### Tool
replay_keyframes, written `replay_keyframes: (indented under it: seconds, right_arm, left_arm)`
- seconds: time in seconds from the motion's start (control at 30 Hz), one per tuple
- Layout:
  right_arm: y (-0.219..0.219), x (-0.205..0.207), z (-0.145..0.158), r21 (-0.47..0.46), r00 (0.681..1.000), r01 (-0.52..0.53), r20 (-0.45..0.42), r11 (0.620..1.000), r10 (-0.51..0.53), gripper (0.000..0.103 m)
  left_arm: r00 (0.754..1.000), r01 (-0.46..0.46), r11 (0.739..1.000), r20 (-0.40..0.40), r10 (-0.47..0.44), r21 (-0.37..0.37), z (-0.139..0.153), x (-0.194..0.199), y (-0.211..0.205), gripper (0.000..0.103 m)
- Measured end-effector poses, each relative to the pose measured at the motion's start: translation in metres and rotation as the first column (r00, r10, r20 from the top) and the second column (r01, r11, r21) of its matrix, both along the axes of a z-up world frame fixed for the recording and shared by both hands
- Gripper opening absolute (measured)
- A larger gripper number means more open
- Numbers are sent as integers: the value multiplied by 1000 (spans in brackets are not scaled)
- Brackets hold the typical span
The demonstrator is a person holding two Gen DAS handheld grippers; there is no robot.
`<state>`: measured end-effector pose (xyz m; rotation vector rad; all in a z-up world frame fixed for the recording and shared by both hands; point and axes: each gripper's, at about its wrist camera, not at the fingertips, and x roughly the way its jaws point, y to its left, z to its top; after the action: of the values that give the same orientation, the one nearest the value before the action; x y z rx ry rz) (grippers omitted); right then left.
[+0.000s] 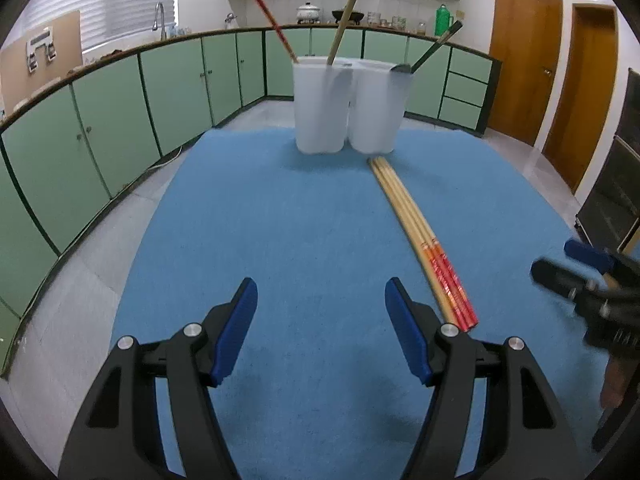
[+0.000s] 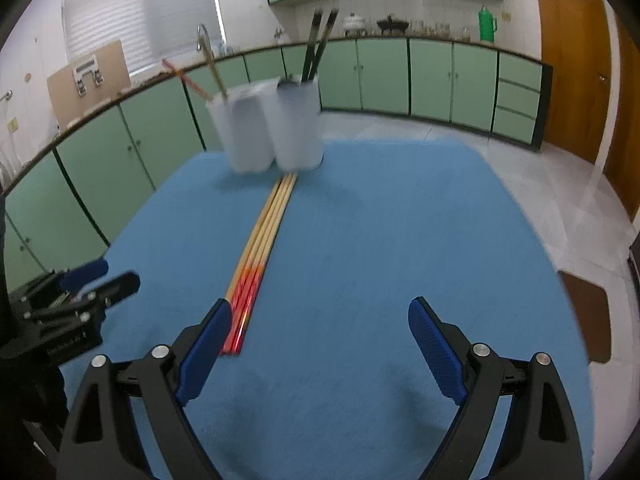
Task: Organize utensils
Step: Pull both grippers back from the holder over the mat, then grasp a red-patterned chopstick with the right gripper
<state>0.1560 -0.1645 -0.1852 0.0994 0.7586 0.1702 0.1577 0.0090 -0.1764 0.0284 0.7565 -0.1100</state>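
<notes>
While both grippers' jaws gape empty, chopsticks (image 1: 416, 232) lie between them, tips touching two white cups (image 1: 348, 108).

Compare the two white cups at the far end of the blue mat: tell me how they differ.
The left cup holds light chopsticks, one red-topped and one plain wood, leaning apart; the right cup holds dark chopsticks close together. The loose chopsticks on the blue mat end at the right cup's base, not the left cup's. Both cups are white, upright and side by side.
</notes>
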Motion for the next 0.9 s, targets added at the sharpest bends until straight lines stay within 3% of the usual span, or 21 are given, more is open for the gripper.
replay_keyframes:
  seconds: [0.43, 0.9]
  right_arm:
    - [35, -1, -31, -79, 992, -73, -110, 994, 64, 75]
    - [26, 5, -31, -124, 993, -12, -118, 992, -3, 70]
  left_arm:
    - [999, -27, 999, -21, 28, 24, -12, -3, -1, 67]
    - [999, -12, 1000, -32, 13, 25, -17, -2, -4, 70]
